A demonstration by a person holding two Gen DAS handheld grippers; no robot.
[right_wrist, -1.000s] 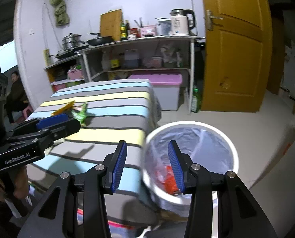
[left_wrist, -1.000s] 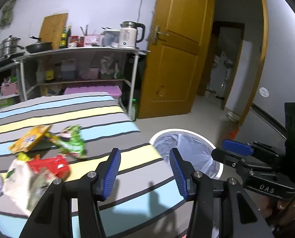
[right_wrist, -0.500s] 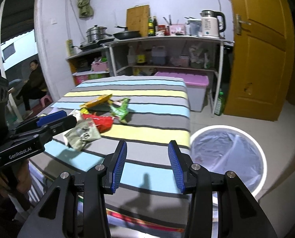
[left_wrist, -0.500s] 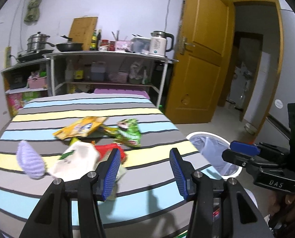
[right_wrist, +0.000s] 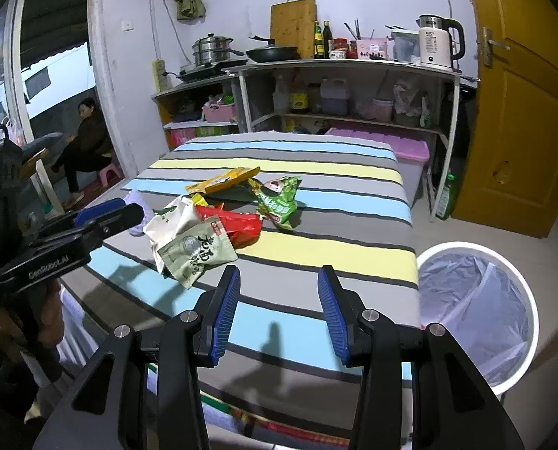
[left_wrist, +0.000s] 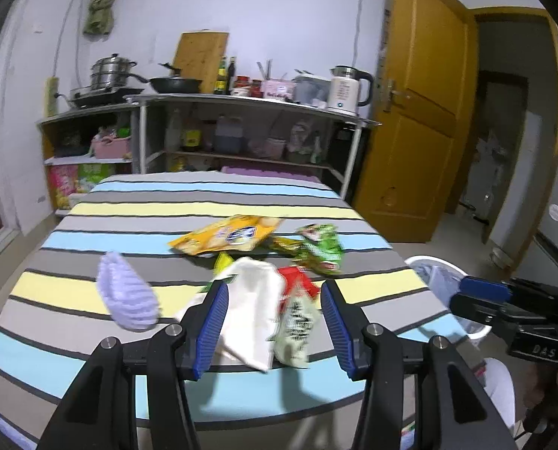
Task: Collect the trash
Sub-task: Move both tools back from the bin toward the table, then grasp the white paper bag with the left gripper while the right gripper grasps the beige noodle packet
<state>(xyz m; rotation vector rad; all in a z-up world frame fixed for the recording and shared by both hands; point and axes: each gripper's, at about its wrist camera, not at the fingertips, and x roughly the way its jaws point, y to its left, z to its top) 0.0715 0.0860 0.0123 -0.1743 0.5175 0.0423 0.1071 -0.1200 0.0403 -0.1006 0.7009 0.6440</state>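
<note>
hovering left gripper (left_wrist: pixel 273 322) and right gripper (right_wrist: pixel 279 315) over tabletop (right_wrist: pixel 335 251), fingers open, empty; wrappers (right_wrist: pixel 203 232) piled mid-tabletop, bin (right_wrist: pixel 474 311) beside; risk: overlapping wrappers, pinch may drag neighbours off edge

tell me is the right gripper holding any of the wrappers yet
No, the right gripper stands open over bare striped cloth, and the wrappers lie beyond it on the table, untouched.
</note>
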